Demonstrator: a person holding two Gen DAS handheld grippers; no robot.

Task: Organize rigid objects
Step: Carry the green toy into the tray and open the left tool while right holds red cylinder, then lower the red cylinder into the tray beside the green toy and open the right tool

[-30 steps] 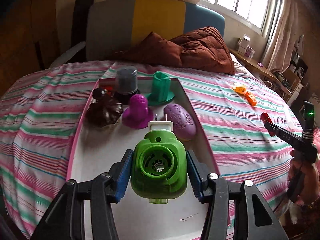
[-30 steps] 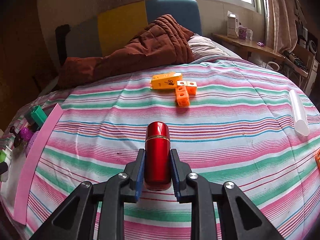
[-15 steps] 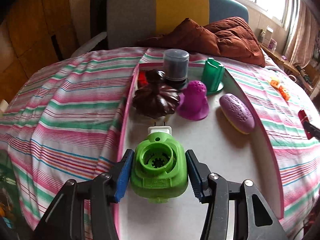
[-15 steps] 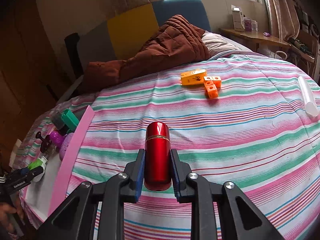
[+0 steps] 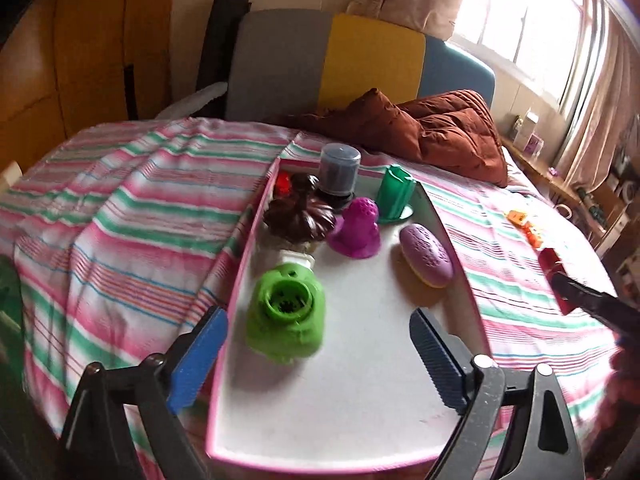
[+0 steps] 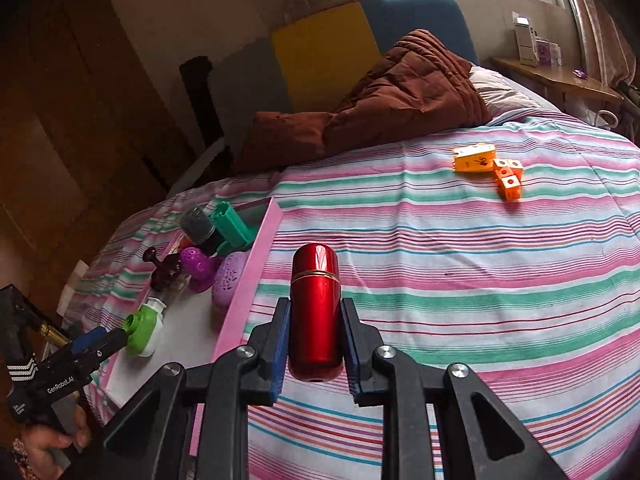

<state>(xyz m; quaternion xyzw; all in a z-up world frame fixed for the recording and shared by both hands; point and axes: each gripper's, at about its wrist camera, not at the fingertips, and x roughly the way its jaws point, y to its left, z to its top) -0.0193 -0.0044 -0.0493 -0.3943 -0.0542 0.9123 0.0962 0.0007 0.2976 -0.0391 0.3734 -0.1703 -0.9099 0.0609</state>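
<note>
Left fingers (image 5: 316,356) have just sprung wide, releasing green plug-in (image 5: 286,316); right fingers (image 6: 314,354) still clamp red cylinder (image 6: 316,308)

left tongs (image 6: 100,342) body: white lettering "GenRobot.AI", with white chevron stripes beside it | yellow-orange box (image 6: 474,158) on the bed: dark mark on top, too small to read | other lettering: none legible
</note>
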